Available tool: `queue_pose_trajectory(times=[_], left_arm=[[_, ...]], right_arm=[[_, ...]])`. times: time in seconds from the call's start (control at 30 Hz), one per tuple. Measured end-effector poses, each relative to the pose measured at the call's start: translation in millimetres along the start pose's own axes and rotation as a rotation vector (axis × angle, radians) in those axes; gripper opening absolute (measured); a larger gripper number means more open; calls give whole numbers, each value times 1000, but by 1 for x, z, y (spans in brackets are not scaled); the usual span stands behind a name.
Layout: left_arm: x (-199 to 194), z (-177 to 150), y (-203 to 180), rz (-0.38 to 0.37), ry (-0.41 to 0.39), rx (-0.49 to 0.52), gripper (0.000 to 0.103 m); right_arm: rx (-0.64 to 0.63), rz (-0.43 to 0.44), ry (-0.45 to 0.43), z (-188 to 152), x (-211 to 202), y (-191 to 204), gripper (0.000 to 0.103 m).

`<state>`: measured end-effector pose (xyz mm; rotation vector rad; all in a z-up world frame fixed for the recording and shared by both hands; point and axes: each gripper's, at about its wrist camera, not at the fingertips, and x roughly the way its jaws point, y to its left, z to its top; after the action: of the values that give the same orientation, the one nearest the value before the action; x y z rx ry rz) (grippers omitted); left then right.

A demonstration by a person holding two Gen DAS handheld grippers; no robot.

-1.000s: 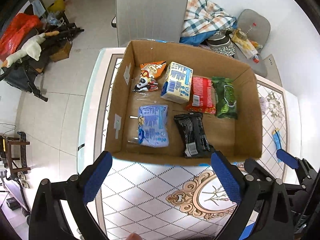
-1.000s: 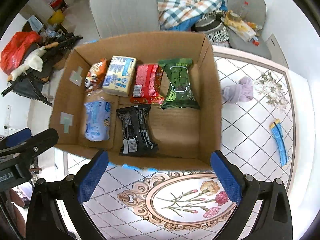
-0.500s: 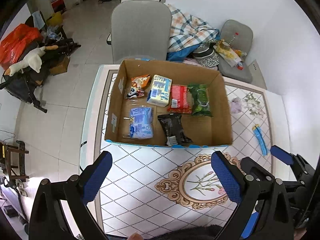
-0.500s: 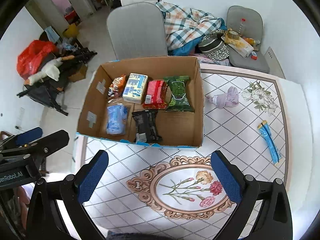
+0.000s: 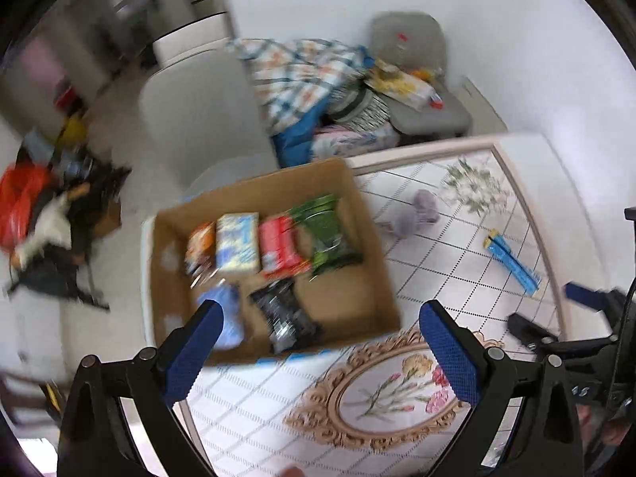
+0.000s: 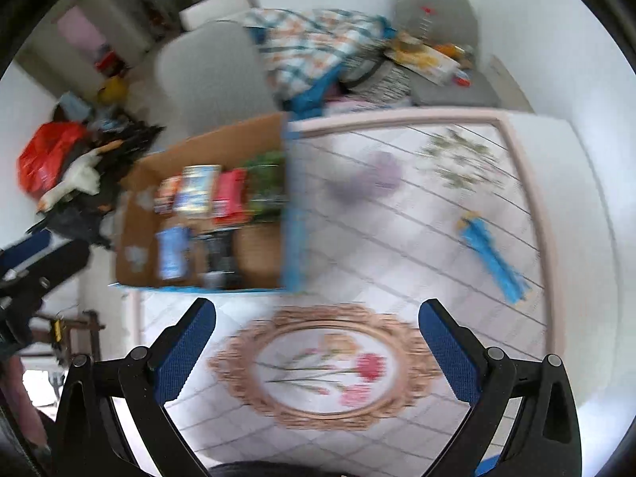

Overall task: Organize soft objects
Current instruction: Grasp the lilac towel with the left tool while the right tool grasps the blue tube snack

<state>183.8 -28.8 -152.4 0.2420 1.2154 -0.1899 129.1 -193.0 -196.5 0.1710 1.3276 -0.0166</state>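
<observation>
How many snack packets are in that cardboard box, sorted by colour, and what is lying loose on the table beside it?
In the cardboard box:
orange packet: 1
yellow-and-blue packet: 1
red packet: 1
green packet: 1
light blue packet: 1
black packet: 1
On the table:
purple cloth: 1
blue strip: 1
Total: 8

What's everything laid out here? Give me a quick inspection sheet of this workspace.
Surface: table with a diamond-and-flower patterned cover.
Job's things: cardboard box holding six snack packets; purple soft item and blue packet lie outside it on the table.
Clutter: nothing else seen on the table.
Tongs: left tongs and right tongs both open, empty.
Cables: nothing seen.
Surroundings: grey chair, plaid blanket, floor pile with red bag.
</observation>
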Motion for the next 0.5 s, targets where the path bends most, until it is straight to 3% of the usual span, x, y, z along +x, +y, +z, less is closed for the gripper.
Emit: queue_pose_trajectory(times=[0.13, 0.27, 0.4, 0.5], left_arm=[[59, 43, -64, 17, 76, 162, 101], [127, 76, -116, 44, 165, 292, 101], [202, 92, -153, 79, 276, 414, 101], [244, 94, -164, 83, 361, 448, 100]], right_arm=[[48, -111, 78, 11, 40, -80, 103], [82, -142, 179, 23, 91, -148, 103], [69, -145, 285, 32, 144, -184, 103], [54, -144, 359, 32, 179, -197, 103]])
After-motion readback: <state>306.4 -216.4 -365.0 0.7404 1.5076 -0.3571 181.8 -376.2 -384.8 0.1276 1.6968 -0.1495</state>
